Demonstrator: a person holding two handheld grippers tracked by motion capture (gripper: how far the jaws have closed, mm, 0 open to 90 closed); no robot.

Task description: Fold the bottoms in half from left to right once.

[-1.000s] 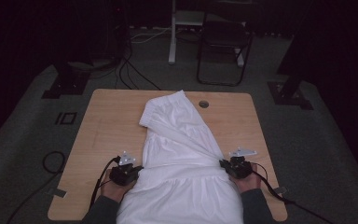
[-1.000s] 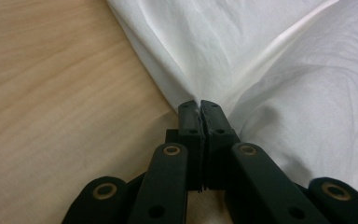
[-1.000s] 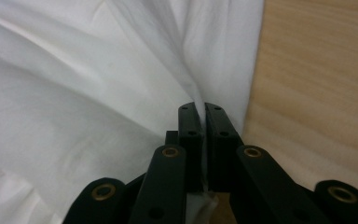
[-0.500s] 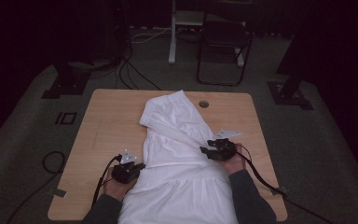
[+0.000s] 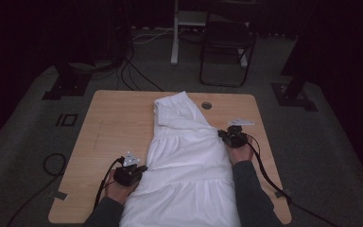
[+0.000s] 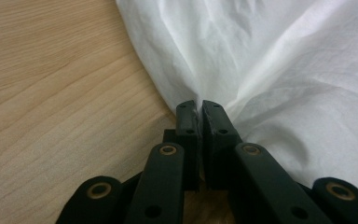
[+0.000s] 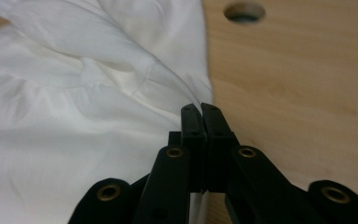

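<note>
No text, label, brand, number or sign can be read anywhere in these views. The light wooden bench [image 5: 108, 137] carries bare wood grain with no print. The white crumpled cloth garment [image 5: 189, 161] lying on it shows no tag or lettering, neither from above nor up close in the two gripper views. The black jaws of both grippers bear only brass-coloured rivets and small holes, no markings. A small square outline [image 5: 66, 119] sits on the grey carpeted floor [image 5: 23, 142] left of the bench, but it is a plain shape with nothing legible inside it.
</note>
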